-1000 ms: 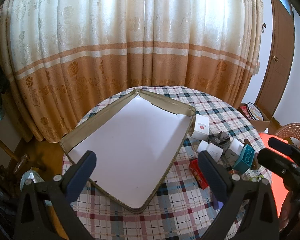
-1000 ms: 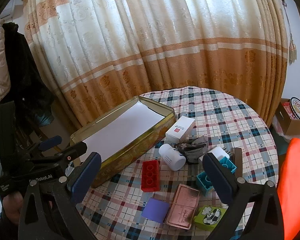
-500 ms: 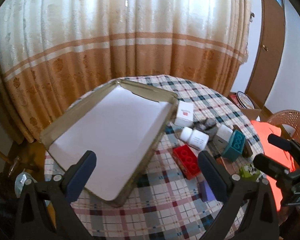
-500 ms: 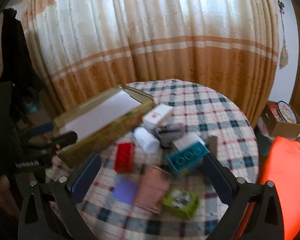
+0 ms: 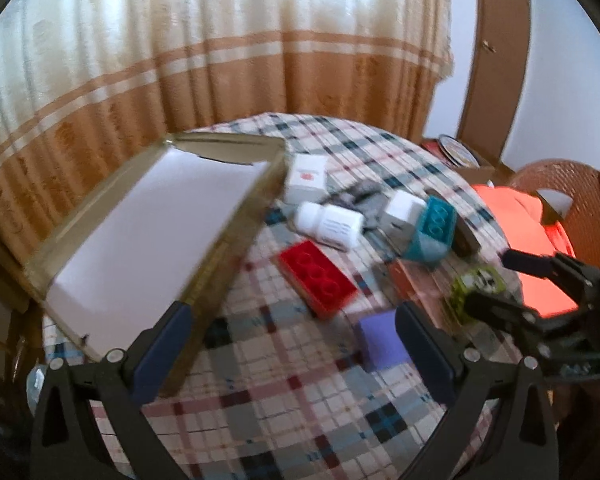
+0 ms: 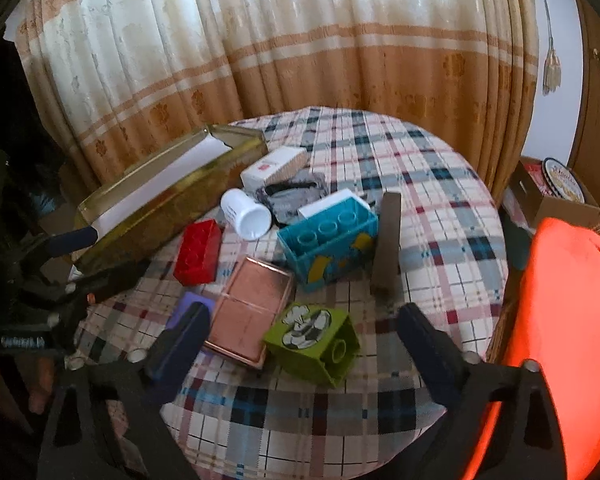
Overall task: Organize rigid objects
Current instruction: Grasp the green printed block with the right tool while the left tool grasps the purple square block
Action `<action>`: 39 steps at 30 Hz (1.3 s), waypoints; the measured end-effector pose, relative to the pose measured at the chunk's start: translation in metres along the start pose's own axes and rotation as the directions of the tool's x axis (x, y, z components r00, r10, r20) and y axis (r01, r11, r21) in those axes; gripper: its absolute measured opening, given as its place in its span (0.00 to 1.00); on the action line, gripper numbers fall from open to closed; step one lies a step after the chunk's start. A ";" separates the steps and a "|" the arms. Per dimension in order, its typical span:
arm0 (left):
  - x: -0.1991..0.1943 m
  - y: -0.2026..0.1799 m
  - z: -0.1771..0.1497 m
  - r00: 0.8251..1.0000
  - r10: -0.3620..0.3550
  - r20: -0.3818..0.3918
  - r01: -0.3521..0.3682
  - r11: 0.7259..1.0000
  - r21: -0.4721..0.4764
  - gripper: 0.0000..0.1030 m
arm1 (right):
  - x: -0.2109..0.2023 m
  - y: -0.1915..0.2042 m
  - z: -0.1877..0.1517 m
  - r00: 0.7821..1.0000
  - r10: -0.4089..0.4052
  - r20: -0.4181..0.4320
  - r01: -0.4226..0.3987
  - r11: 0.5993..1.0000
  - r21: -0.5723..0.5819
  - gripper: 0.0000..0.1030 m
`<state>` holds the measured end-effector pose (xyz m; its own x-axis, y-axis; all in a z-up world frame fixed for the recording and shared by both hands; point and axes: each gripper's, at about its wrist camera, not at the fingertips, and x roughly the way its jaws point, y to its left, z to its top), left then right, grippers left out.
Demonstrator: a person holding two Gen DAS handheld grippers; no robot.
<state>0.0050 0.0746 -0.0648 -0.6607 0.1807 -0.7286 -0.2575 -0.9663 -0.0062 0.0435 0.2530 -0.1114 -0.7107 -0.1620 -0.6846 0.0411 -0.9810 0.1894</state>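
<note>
A gold tin tray (image 5: 228,236) lined with white paper sits at the left of the round plaid table. To its right lie a white box (image 5: 308,176), white bottle (image 5: 330,224), red brick (image 5: 318,278), teal brick (image 6: 328,240), pink case (image 6: 252,308), purple block (image 5: 382,340) and green block (image 6: 314,340). My left gripper (image 5: 292,320) is open above bare cloth, between the tray's corner and the purple block. My right gripper (image 6: 305,314) hovers over the green block with its jaws closing; the pads are apart from it.
A dark brown bar (image 6: 386,240) lies right of the teal brick, and a grey object (image 6: 296,196) behind the bottle. An orange cloth (image 6: 560,320) drapes a wicker chair at the right. A cardboard box (image 6: 556,200) stands on the floor; curtains (image 6: 300,60) hang behind.
Both grippers have sunk closer to the table. The left view has swung from the tray toward the loose objects. The right gripper's fingers have narrowed a little over the green block.
</note>
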 end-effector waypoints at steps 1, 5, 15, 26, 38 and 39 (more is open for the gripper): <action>0.002 -0.002 -0.002 1.000 -0.011 -0.011 0.011 1.000 0.003 1.00 | 0.002 -0.002 -0.001 1.000 -0.005 -0.010 0.005 1.000 0.004 0.83; 0.008 -0.008 -0.006 0.999 -0.020 -0.036 0.021 1.000 0.021 1.00 | 0.010 -0.009 -0.005 0.999 -0.014 -0.037 0.015 1.000 0.028 0.73; 0.031 -0.023 -0.014 0.987 -0.093 -0.129 0.100 0.994 0.049 1.00 | 0.016 -0.006 -0.009 0.997 -0.076 -0.019 0.075 0.996 -0.045 0.60; 0.050 -0.038 -0.020 0.980 -0.092 -0.175 0.109 0.990 0.090 0.82 | 0.016 -0.003 -0.012 0.998 -0.060 0.009 0.061 0.995 -0.079 0.55; 0.040 -0.026 -0.021 0.988 -0.105 -0.111 0.114 0.991 0.077 0.49 | 0.011 -0.006 -0.010 0.998 -0.037 0.047 0.041 0.996 -0.078 0.55; 0.038 -0.024 -0.020 0.990 -0.103 -0.101 0.110 0.991 0.074 0.49 | 0.010 -0.006 -0.009 0.998 -0.035 0.053 0.039 0.996 -0.080 0.55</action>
<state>0.0002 0.1007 -0.1056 -0.5564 0.2597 -0.7893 -0.3801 -0.9242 -0.0361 0.0429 0.2562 -0.1259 -0.7478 -0.1217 -0.6527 0.0690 -0.9920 0.1058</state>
